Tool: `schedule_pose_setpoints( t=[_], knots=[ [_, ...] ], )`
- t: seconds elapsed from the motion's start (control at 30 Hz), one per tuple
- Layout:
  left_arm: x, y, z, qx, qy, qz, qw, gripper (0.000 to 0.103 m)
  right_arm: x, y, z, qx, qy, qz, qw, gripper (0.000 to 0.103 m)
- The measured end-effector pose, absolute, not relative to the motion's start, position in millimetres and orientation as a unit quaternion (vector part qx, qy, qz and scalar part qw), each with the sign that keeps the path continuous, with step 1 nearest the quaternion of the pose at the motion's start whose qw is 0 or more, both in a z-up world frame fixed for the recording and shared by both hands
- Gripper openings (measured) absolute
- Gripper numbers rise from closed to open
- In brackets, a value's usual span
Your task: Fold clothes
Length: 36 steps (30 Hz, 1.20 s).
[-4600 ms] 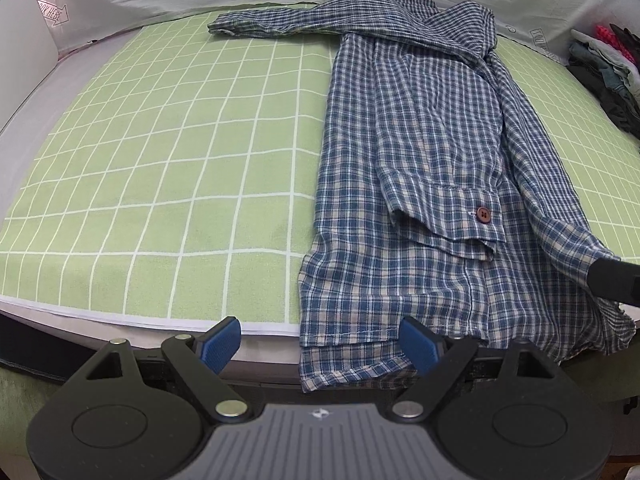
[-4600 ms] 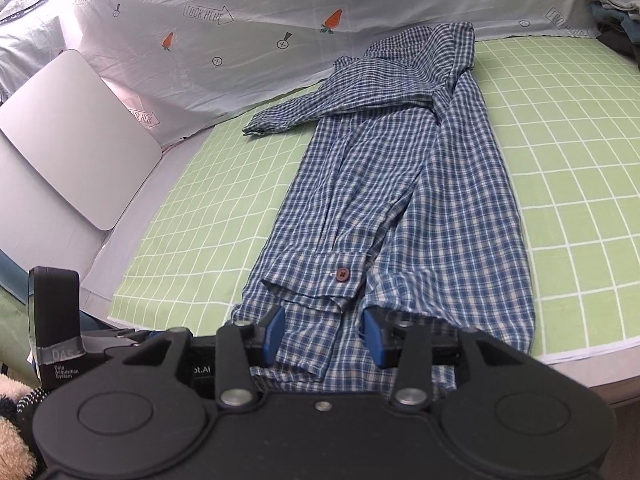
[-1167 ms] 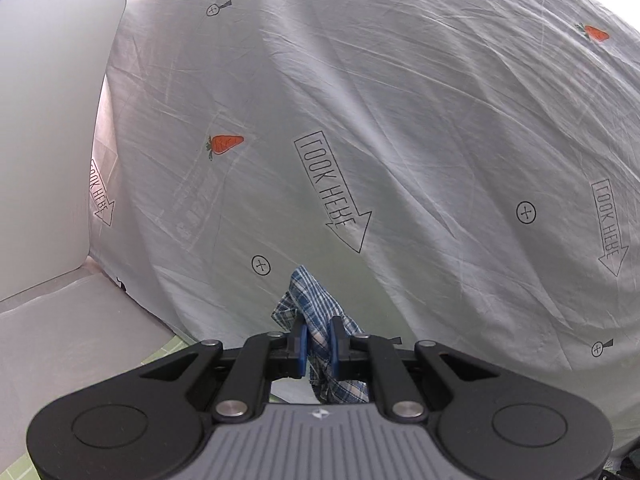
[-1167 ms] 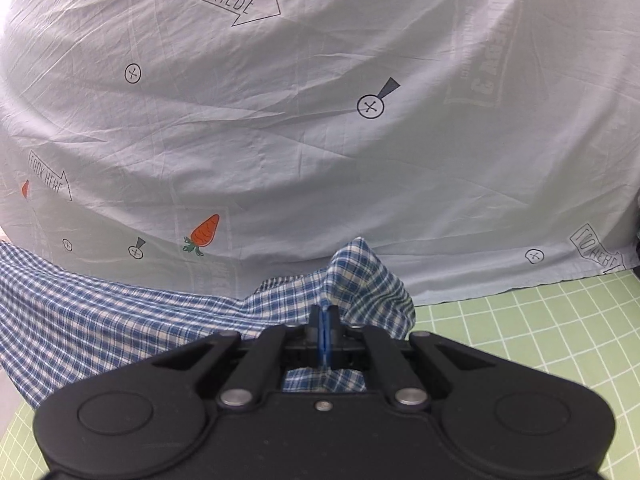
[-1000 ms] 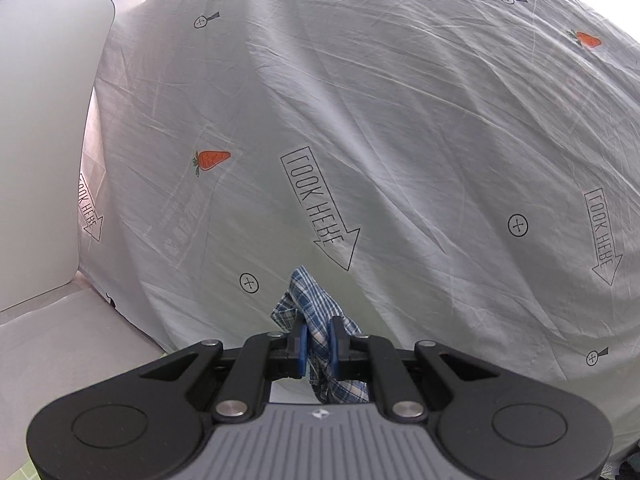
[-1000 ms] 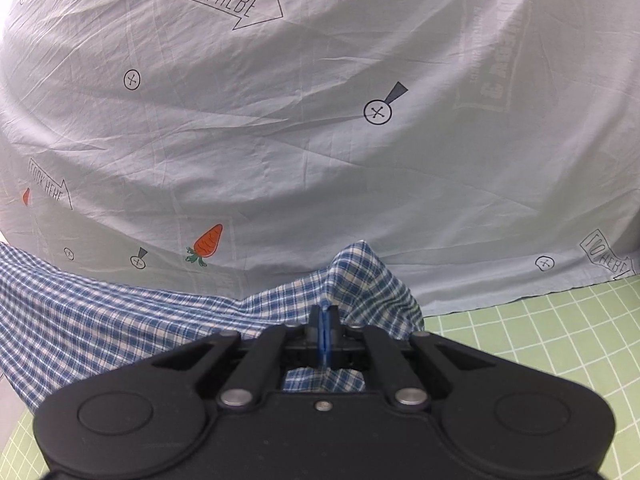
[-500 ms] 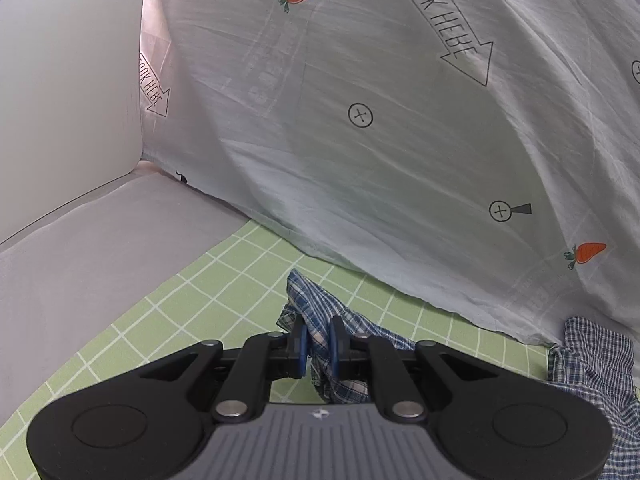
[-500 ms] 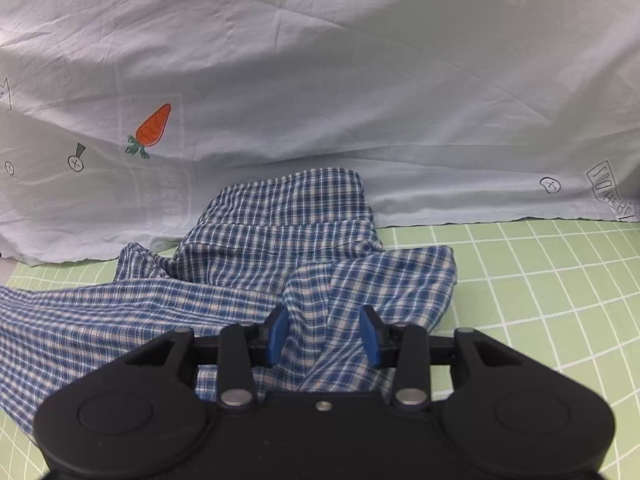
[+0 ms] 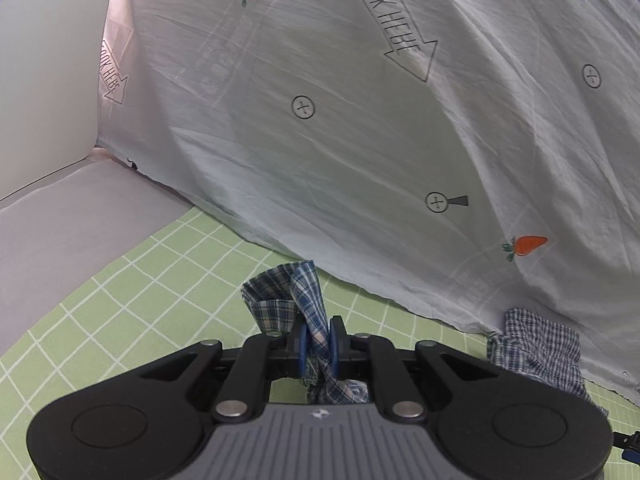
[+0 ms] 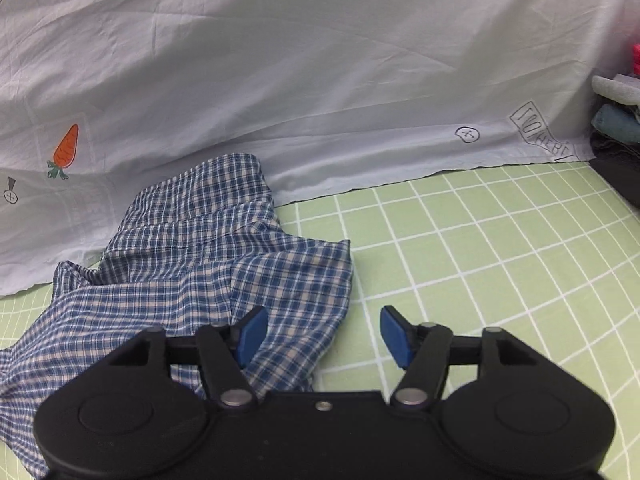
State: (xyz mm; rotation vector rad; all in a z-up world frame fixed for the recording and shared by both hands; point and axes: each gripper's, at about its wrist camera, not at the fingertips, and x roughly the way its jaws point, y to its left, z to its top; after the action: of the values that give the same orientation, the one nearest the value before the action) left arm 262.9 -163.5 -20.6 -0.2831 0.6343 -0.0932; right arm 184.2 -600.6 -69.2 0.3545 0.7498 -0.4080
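left tongs [image 9: 317, 342] clamped on the plaid shirt [image 10: 208, 280]; right tongs [image 10: 320, 336] opening, gripping nothing; lay the held hem flat near the green mat's [image 10: 480, 248] far edge before releasing

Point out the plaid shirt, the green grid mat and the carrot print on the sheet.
shirt [image 10: 208, 264], right wrist view, on the folded top layer.
mat [image 10: 480, 248], right wrist view, on a bare square.
carrot [image 10: 67, 148], right wrist view, on the orange body.
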Motion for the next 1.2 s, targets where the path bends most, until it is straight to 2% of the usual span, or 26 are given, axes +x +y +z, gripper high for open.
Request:
schedule_pose_setpoints(
  t=[0.13, 0.3, 0.4, 0.47, 0.67, 0.7, 0.87, 1.03, 1.1, 1.13, 1.17, 1.2],
  knots=[
    [232.5, -215.3, -12.8, -0.135, 0.32, -0.176, 0.921, 0.012, 140.4, -590.6, -62.6, 0.166, 0.358, -0.193, 0.898, 0.1],
    [189.2, -294.5, -27.2, -0.108, 0.394, -0.32, 0.855, 0.017, 94.2, -571.0, -57.5, 0.135, 0.372, -0.187, 0.899, 0.102],
    [160.8, -332.2, -52.4, -0.077, 0.455, -0.349, 0.816, 0.027, 75.5, -559.1, -54.2, 0.114, 0.373, -0.183, 0.903, 0.102],
    [145.3, -343.0, -62.0, -0.05, 0.477, -0.333, 0.812, 0.042, 68.1, -554.4, -51.4, 0.114, 0.369, -0.179, 0.905, 0.102],
    [134.7, -324.5, -64.7, -0.043, 0.485, -0.264, 0.833, 0.06, 64.9, -540.4, -42.1, 0.131, 0.351, -0.144, 0.916, 0.101],
    [136.5, -318.9, -64.4, -0.041, 0.485, -0.251, 0.837, 0.061, 69.2, -536.6, -40.9, 0.134, 0.348, -0.128, 0.919, 0.099],
    [145.1, -290.6, -63.2, -0.035, 0.487, -0.189, 0.852, 0.064, 101.9, -506.9, -38.1, 0.127, 0.344, -0.03, 0.93, 0.075],
    [142.3, -265.9, -57.7, -0.044, 0.488, -0.151, 0.859, 0.064, 133.4, -476.2, -54.1, 0.107, 0.367, 0.047, 0.923, 0.07],
    [137.9, -261.3, -53.0, -0.045, 0.482, -0.147, 0.862, 0.064, 137.6, -469.2, -60.7, 0.099, 0.378, 0.054, 0.919, 0.05],
    [135.5, -259.8, -50.8, -0.043, 0.479, -0.145, 0.865, 0.064, 136.3, -467.2, -62.7, 0.101, 0.38, 0.059, 0.917, 0.026],
    [132.3, -258.3, -48.4, -0.042, 0.476, -0.143, 0.867, 0.064, 133.1, -466.7, -62.3, 0.104, 0.38, 0.058, 0.917, 0.012],
    [127.7, -256.7, -45.9, -0.041, 0.473, -0.142, 0.869, 0.064, 129.4, -466.7, -61.0, 0.108, 0.378, 0.055, 0.918, 0.009]
  ],
)
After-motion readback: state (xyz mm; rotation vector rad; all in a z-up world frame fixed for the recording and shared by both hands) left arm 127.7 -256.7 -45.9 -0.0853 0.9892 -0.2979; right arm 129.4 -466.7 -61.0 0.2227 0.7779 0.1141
